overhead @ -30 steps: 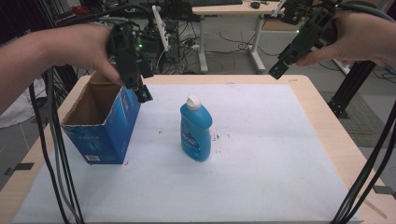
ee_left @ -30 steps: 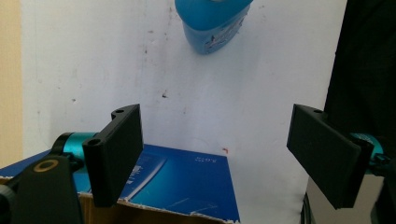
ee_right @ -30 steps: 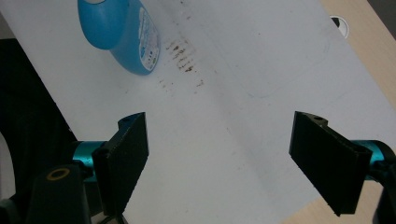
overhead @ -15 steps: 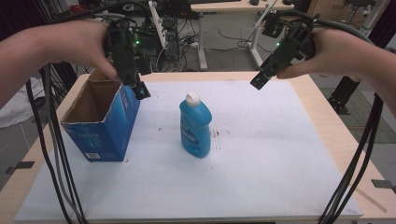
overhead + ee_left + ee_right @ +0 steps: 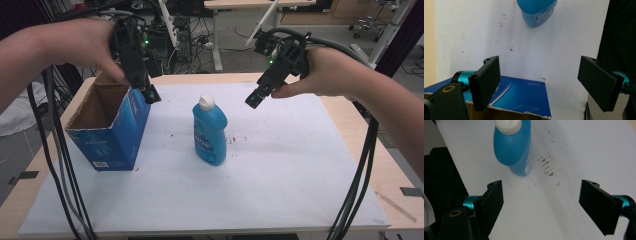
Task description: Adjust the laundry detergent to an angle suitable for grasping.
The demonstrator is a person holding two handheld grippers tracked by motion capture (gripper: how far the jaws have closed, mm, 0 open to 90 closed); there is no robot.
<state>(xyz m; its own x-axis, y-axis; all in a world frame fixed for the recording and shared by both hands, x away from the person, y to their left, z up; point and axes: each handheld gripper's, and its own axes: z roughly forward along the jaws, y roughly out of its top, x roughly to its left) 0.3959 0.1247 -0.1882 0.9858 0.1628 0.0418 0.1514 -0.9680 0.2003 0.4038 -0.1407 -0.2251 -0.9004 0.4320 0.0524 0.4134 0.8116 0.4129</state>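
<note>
Bottle stands upright mid-counter, open blue box at its nine o'clock. We find left hand-held gripper and right hand-held gripper both spread wide, empty.

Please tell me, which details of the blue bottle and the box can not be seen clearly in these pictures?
- Bottle label: too small in the high view, blurred in the right gripper view.
- Bottle top: cut off by the upper edge in the left gripper view.
- Box bottom inside: hidden by its own walls in the high view.
</note>
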